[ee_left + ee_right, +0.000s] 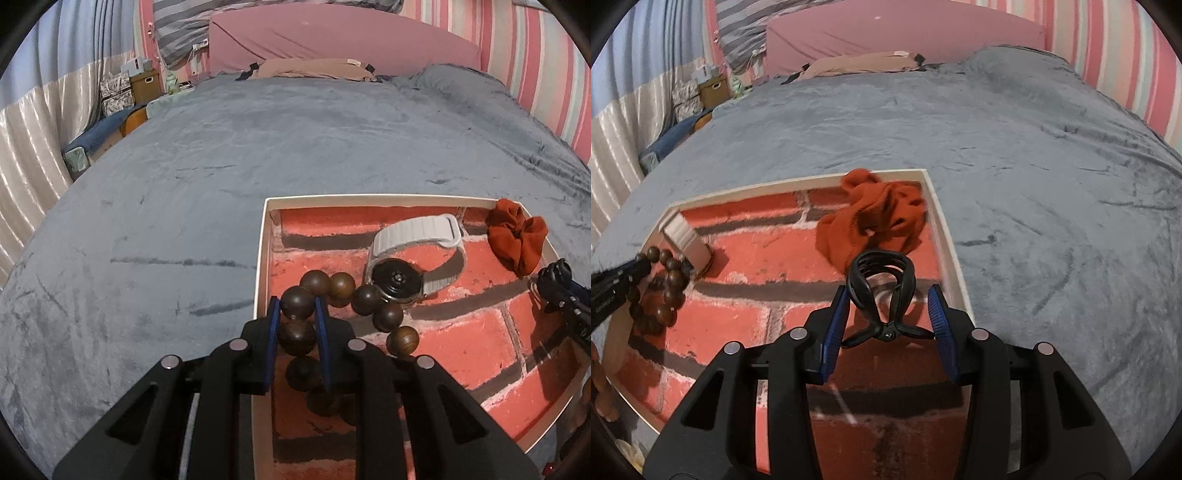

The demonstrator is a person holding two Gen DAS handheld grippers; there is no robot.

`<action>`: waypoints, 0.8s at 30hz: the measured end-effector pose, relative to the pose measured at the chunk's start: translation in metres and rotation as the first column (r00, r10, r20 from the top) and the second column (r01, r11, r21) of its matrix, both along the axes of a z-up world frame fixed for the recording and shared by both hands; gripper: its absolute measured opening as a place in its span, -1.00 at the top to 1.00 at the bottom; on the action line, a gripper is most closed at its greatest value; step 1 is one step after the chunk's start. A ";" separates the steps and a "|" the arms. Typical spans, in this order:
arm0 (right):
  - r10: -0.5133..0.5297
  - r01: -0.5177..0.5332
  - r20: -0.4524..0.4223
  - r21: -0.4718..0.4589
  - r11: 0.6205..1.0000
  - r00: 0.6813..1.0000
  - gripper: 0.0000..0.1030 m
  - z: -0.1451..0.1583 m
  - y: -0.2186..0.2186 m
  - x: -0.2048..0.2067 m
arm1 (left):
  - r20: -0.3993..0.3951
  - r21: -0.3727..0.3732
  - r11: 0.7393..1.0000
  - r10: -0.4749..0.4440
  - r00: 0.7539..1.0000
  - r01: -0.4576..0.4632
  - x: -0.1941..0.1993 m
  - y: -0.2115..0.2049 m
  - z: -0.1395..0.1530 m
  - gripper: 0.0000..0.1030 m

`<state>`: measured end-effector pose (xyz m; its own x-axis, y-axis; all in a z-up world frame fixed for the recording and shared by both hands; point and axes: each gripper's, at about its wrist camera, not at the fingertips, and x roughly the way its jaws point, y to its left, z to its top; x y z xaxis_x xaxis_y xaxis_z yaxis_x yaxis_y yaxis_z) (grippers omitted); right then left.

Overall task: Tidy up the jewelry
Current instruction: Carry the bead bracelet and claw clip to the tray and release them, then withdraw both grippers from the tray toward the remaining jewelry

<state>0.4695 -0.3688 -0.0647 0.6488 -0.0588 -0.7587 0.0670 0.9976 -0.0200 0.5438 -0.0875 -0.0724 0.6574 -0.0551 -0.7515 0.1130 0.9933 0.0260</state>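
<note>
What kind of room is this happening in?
Most likely a bedroom: a wide grey blanket covers a bed, with a pink headboard and a pillow at its far end.

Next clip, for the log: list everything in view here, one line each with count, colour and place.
Shallow tray with brick-print floor: one, white rim, on bed.
Plush bedspread: one, grey, under tray.
Wooden bead bracelet: one, dark brown, tray's left side.
Wristwatch with link strap: one, white strap, beside beads.
Fabric scrunchie: one, rust-orange, tray's far right corner.
Plastic claw hair clip: one, black, between right fingers.
Left gripper: black, blue pads, closed on beads.
Right gripper: open around clip.
</note>
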 end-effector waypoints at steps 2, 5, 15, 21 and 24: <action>-0.001 0.000 -0.014 -0.008 1.000 1.000 0.17 -0.007 0.002 0.001 | -0.002 0.003 1.000 0.001 1.000 -0.001 0.000 0.000 0.000 0.61; 0.005 -0.006 -0.020 -0.027 1.000 1.000 0.17 -0.010 0.006 0.001 | -0.006 0.005 1.000 -0.006 1.000 0.006 -0.001 0.002 0.001 0.60; 0.044 -0.044 -0.008 -0.024 0.999 0.999 -0.49 0.009 0.014 -0.010 | 0.035 0.007 0.999 -0.037 0.999 0.037 -0.028 -0.001 0.023 -0.03; 0.056 -0.055 0.102 -0.008 0.998 0.993 -0.84 0.053 0.009 -0.049 | 0.085 -0.051 0.996 -0.073 0.994 0.078 -0.057 0.008 0.060 -0.34; 0.042 -0.041 0.120 -0.008 0.999 0.992 -0.91 0.063 0.003 -0.067 | 0.131 -0.053 0.996 -0.067 0.989 0.075 -0.078 0.020 0.081 -0.59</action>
